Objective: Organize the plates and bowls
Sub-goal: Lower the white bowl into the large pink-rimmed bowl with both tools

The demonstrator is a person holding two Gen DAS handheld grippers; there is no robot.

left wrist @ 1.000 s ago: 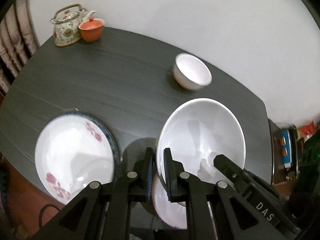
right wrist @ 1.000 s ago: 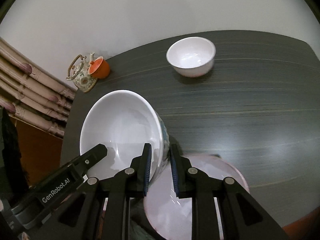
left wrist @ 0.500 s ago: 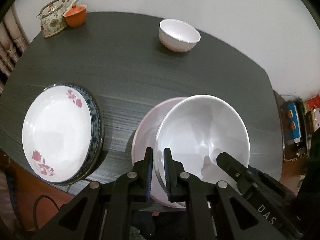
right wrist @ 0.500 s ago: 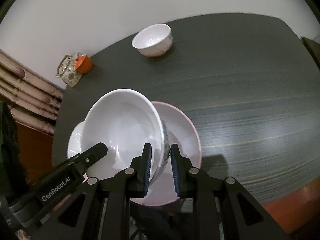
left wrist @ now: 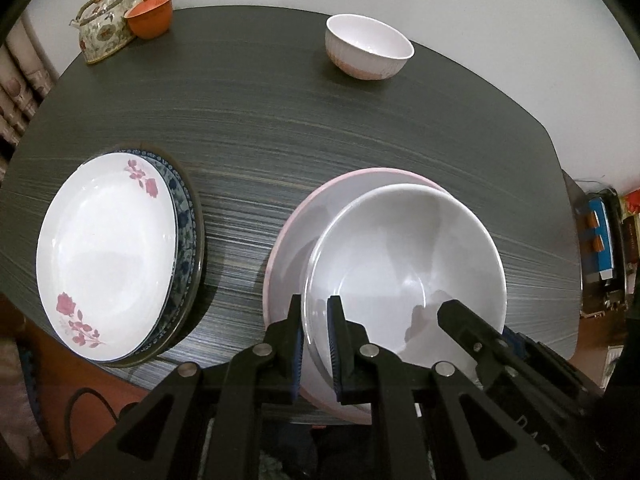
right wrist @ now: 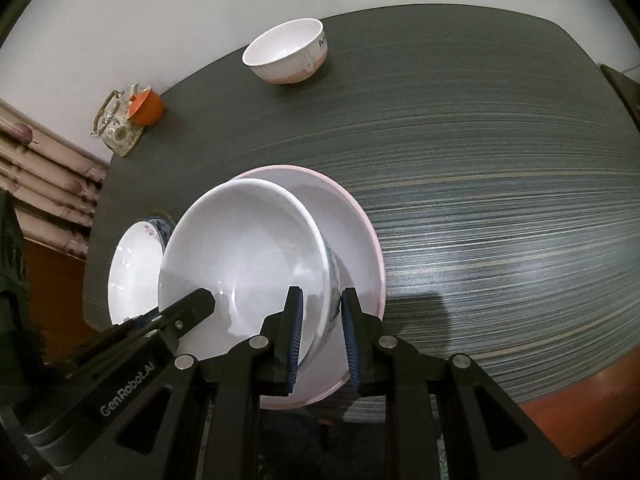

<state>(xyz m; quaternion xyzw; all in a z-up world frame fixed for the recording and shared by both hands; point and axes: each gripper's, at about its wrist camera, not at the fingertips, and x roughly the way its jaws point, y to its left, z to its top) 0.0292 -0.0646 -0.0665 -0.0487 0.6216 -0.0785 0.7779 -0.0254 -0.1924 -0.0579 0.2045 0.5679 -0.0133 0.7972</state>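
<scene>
Lowered onto pink plate point(left wrist: 298, 236), big bowl point(left wrist: 404, 264) — rim between both grippers' fingers, seemingly loosening.

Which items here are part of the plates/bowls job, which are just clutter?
Job:
- large white bowl, held by left tool and right tool
- pink-rimmed plate under it
- rose-patterned white plate on blue-patterned plate
- small white bowl

Clutter:
- floral teapot
- orange cup

I read "GenRobot.AI", white lettering, on black body of left gripper point(right wrist: 176, 322) in right wrist view. Left wrist view: "DAS", partly cut off, on right gripper point(left wrist: 472, 328) body. Dark print on small bowl point(right wrist: 286, 52) rim, too small for me to read.
</scene>
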